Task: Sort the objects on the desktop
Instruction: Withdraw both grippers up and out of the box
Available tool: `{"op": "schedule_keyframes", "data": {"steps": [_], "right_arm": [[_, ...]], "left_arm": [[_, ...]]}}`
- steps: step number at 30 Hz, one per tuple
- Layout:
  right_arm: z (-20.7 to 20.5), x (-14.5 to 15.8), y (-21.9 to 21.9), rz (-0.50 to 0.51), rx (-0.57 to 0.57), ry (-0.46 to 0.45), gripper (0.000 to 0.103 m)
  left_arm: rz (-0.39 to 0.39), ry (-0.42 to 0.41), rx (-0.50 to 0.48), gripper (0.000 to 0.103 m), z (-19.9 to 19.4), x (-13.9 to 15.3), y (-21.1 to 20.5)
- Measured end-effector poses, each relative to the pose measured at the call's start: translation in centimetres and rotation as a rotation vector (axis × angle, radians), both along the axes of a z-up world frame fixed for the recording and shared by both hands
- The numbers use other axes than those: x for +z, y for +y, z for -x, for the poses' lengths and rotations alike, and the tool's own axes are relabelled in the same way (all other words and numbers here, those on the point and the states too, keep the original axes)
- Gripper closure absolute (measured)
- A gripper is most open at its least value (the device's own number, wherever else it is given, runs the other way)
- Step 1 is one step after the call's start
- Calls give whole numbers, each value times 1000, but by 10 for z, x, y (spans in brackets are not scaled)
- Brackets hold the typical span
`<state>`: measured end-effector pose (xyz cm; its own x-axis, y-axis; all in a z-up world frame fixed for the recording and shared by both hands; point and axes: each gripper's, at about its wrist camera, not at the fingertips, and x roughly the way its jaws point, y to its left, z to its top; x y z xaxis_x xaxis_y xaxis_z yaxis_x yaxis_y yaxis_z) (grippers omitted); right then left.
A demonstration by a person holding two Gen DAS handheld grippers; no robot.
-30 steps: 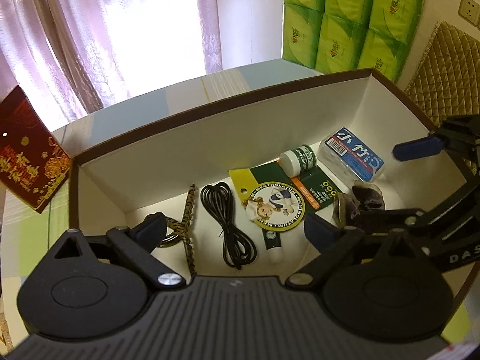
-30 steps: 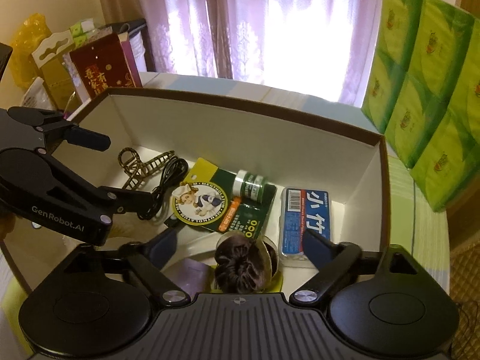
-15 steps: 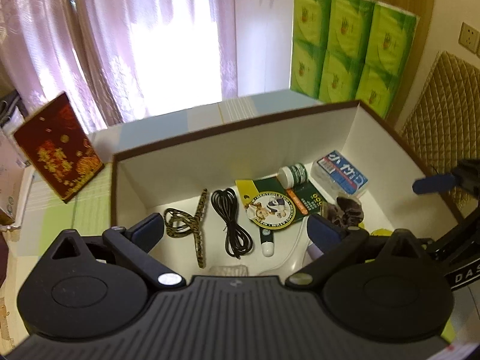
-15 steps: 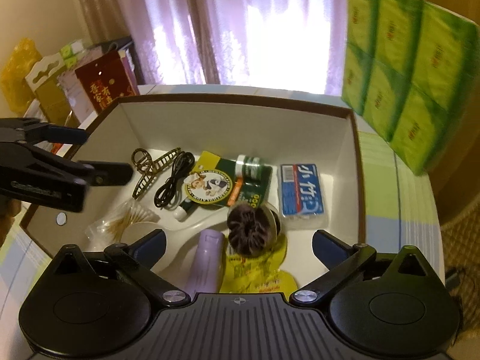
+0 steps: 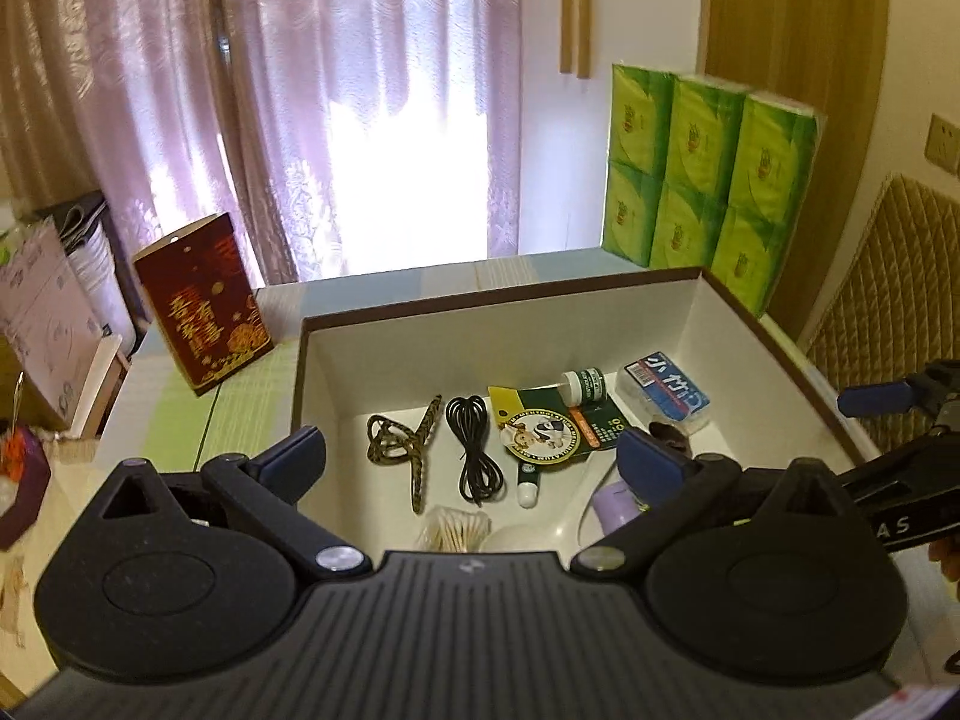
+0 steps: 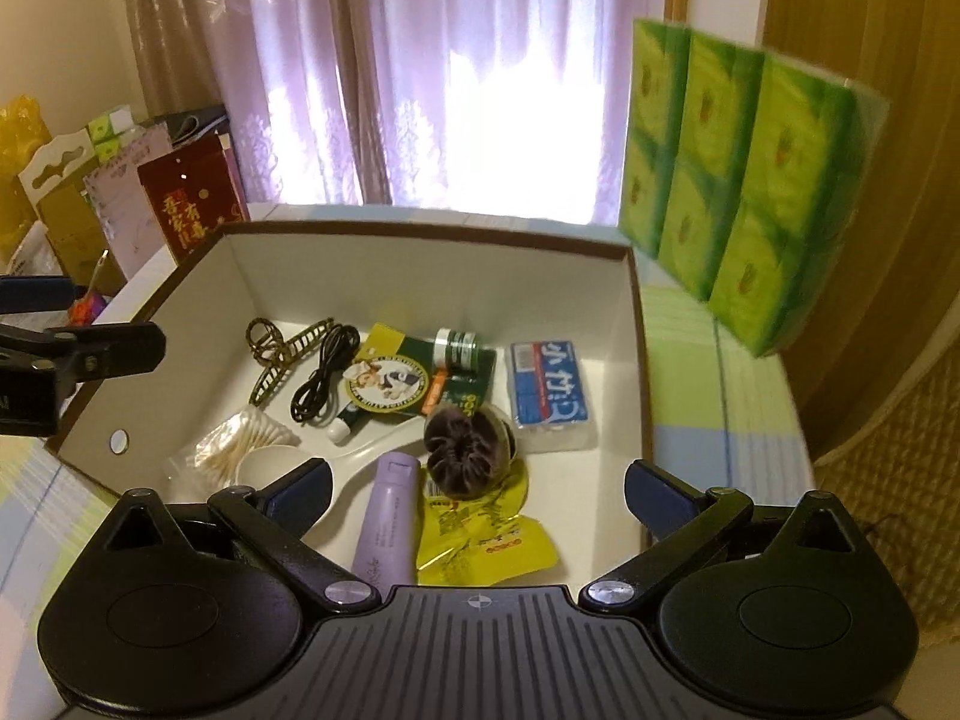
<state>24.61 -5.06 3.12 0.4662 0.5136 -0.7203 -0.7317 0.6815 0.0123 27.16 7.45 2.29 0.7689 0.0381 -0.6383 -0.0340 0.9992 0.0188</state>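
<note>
Both hand-held grippers, left (image 5: 471, 459) and right (image 6: 477, 489), spread wide above box rim (image 6: 420, 231)

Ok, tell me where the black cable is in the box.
In the right wrist view the black cable lies coiled on the floor of the box, left of centre, between the hair claw clip and the green lip balm card.

We see our right hand-held gripper (image 6: 477, 495) with fingers spread wide and empty above a white cardboard box with a brown rim (image 6: 420, 230). Inside lie a brown fabric scrunchie (image 6: 465, 450) on a yellow foil packet (image 6: 486, 531), a lilac plastic tube (image 6: 387, 525) beside it, a blue tissue pack (image 6: 549, 384), a coiled black cable (image 6: 321, 381) and a bag of cotton swabs (image 6: 237, 441).
</note>
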Motion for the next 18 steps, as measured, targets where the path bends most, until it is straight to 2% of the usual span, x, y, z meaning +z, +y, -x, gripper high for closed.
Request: {"op": "schedule_keyframes", "data": {"steps": [7,18], "right_arm": [[24,13,-10,-46,-27,-7,2],[56,27,-41,-102,-75,49,2]], "left_arm": [[-30,-9,47,1,30,14,-6],[-23,37,93,1,81,20,-18]]}}
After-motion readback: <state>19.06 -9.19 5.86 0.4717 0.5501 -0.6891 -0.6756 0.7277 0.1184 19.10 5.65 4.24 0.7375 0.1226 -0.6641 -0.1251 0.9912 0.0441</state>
